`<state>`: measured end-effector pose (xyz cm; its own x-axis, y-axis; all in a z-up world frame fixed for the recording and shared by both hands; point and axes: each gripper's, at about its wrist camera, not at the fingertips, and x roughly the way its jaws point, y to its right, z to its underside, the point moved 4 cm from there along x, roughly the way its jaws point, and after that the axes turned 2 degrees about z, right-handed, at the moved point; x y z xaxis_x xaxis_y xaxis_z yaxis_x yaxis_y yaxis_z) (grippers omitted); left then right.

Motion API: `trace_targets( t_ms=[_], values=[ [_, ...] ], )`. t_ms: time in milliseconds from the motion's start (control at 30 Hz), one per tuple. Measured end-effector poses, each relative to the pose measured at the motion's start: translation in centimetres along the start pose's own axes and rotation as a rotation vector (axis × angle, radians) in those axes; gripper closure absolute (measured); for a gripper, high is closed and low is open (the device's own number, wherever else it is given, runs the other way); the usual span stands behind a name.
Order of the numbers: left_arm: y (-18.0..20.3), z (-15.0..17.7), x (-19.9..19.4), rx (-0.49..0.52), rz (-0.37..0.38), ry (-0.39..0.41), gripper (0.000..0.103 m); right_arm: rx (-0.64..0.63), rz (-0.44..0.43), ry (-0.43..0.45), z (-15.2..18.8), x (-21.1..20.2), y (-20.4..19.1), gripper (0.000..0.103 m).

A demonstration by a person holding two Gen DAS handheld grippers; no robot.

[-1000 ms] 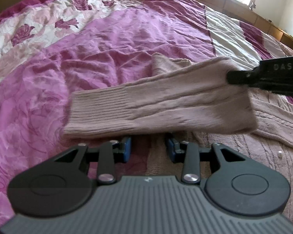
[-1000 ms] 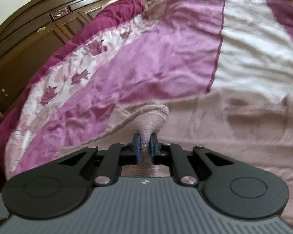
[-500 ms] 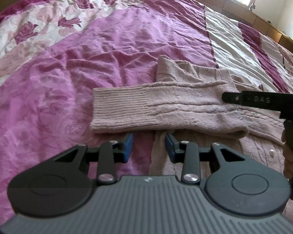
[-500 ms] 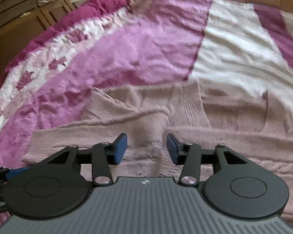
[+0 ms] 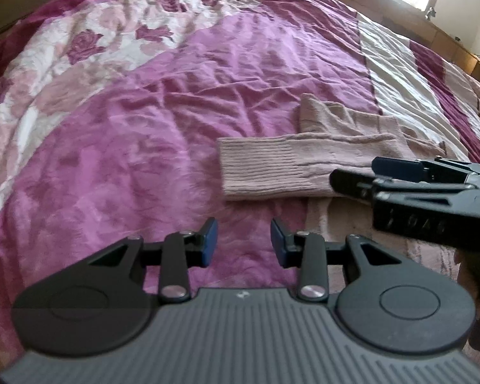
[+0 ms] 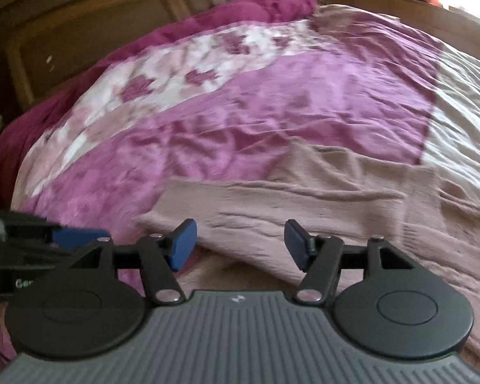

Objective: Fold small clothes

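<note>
Since a second ago the sleeve (image 5: 272, 172) has left the right gripper (image 6: 240, 243), which had it pinched and lifted; now the sleeve lies flat, folded across the sweater (image 6: 352, 224), and the jaws are opening with nothing between them, only knit showing below the gap; the left gripper (image 5: 244, 243) has drawn back toward the near edge of the bed, so the cuff that sat just ahead of its fingers now lies farther off.

Its blue pads (image 5: 209, 240) stand partly apart, a narrow gap, holding nothing, with purple quilt (image 5: 144, 128) beneath them; the sweater, a dusty pink knit, lies on the quilt where the purple panel meets the cream stripe (image 5: 400, 80); the ribbed cuff points out over the purple, and a second sleeve end (image 5: 316, 118) peeks up behind it.

From the left wrist view the right gripper comes in from the right side, hovering over the sleeve just past the cuff; a dark wooden headboard (image 6: 80, 32) stands behind the bed, blurred in the right wrist view.
</note>
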<state>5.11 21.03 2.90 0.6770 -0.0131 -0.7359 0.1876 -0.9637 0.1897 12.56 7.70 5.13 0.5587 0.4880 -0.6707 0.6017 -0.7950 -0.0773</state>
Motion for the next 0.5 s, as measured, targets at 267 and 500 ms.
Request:
trace_targets(
  t_ms=[267, 500],
  values=[
    [-2.1, 0.5, -0.3, -0.040, -0.024, -0.007, 0.064, -0.139, 0.003, -0.060, 0.4, 2.9, -3.5, 0.035],
    [-2.9, 0.8, 0.2, -0.067, -0.027, -0.019, 0.064, -0.202, 0.049, -0.066, 0.5, 5.2, -4.3, 0.035]
  ],
)
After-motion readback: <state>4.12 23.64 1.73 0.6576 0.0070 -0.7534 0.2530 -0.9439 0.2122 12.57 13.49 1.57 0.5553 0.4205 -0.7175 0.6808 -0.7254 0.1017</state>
